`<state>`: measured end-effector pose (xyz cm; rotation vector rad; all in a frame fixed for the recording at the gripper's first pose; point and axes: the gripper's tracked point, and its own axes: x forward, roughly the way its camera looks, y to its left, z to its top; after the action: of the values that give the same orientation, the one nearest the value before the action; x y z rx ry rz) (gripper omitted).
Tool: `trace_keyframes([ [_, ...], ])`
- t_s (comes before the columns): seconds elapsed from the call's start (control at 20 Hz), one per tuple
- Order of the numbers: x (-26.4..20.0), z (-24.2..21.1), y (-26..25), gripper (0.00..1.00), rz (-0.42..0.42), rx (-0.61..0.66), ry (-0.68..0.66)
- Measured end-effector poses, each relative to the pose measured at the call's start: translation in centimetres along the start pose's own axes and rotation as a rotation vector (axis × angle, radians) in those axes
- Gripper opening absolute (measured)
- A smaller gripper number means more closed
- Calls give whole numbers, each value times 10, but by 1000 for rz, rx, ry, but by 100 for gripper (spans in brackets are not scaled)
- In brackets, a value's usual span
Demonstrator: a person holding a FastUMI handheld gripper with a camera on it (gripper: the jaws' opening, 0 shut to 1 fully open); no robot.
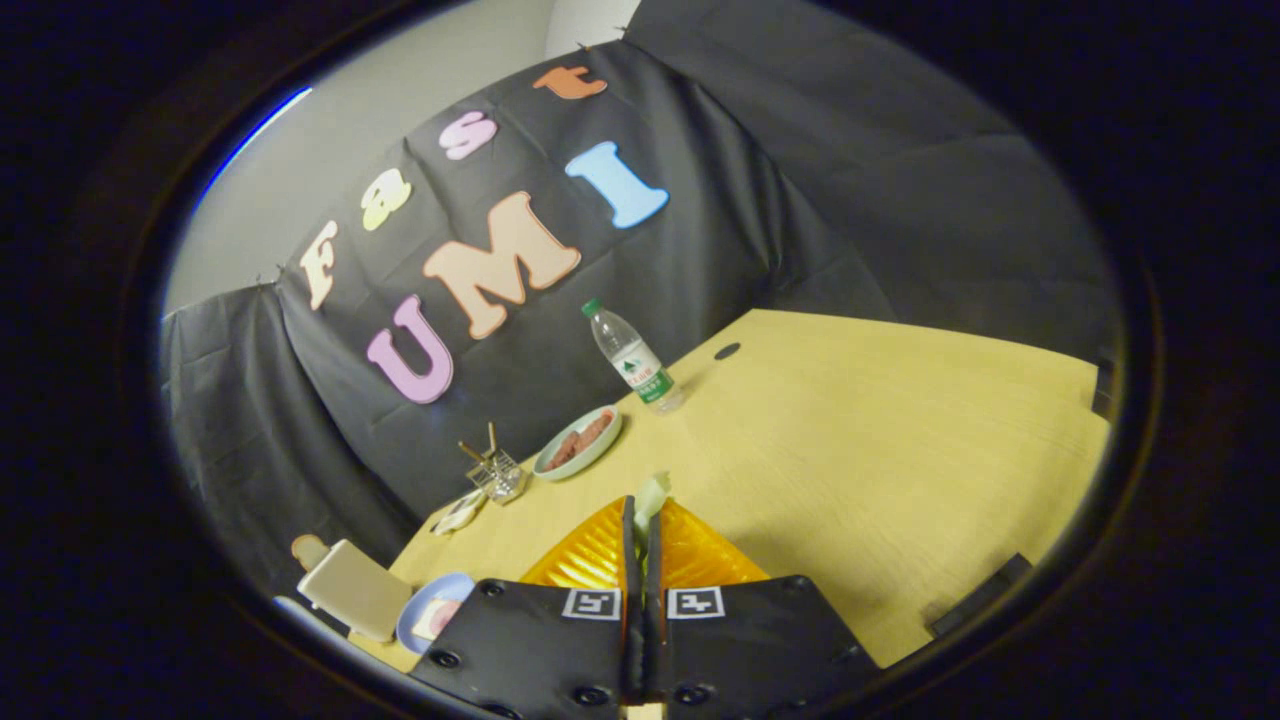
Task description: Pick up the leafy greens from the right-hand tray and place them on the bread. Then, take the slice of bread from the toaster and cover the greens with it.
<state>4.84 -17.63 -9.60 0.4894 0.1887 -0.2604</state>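
Gripper view, tilted: the gripper (640,530) is seen with its fingers drawn almost together, and a pale green leafy piece, the leafy greens (653,497), is pinched between the tips and sticks out just past them. The grip is judged closed on the greens; whether both pads bear fully on the leaf cannot be confirmed, but the gap is nearly nil.

Progress, as a judgement: the pick from the tray is taken as done, the greens being held clear above an orange ribbed tray (600,560) that lies directly under the fingers, near the tabletop's (880,450) near edge. Placement on the bread is not yet done. The toaster slice and the covering step are left.

Bread target: a small blue plate (432,612) with a pale slice on it is seen at the tabletop's near left corner, beside a beige boxy appliance (352,590), possibly the toaster; this cannot be told for sure.

The greens look small, thin, limp and pale, with a ragged top edge; only the tip is visible.

Along the far-left edge of the tabletop are noted: a small wire rack (497,472), a light green plate of reddish meat slices (578,443), and an upright water bottle (634,357).
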Motion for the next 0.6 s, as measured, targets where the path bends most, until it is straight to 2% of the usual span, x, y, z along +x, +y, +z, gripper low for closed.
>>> trace_keyframes([
  [0.3,-28,24,69,3,156,92,-132],
  [0.6,-47,1,163,3,392,221,-114],
])
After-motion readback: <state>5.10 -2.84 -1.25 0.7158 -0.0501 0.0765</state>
